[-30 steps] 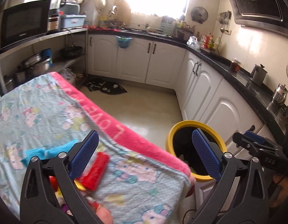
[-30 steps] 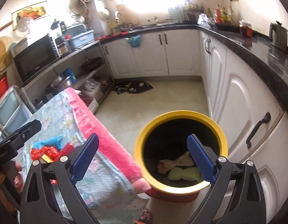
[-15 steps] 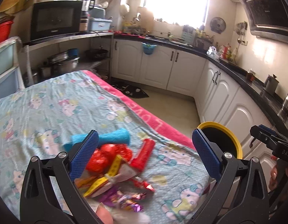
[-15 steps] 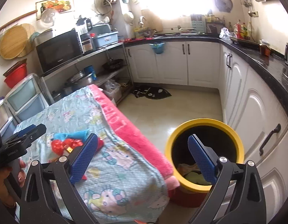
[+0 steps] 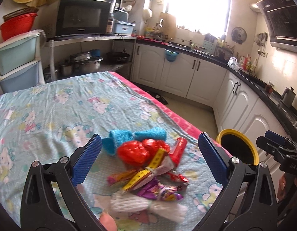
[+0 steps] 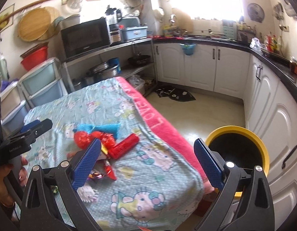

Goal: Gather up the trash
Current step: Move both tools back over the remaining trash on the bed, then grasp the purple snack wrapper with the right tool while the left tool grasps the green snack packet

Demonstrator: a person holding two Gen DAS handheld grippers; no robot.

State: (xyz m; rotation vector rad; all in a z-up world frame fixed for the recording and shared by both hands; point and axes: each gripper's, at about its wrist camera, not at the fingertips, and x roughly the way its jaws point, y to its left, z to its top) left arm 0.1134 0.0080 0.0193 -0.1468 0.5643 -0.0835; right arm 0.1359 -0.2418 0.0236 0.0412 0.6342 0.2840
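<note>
A heap of trash lies on the cartoon-print cloth of the table: a blue foam sleeve, red crinkled wrappers, a red tube wrapper, a yellow tape-like strip, purple foil wrappers and white foam net. My left gripper hangs open just above the heap. My right gripper is open over the table's right corner, with the red tube wrapper to its left. The yellow-rimmed black bin stands on the floor beside the table.
White cabinets under a dark counter run along the back and right walls. A microwave, pots and plastic drawers line the left. A dark mat lies on the pale floor.
Both grippers have swung left and back from the bin toward the table. The trash heap now sits centred between the left gripper's fingers, and the bin has slid to the right edge of both views.
</note>
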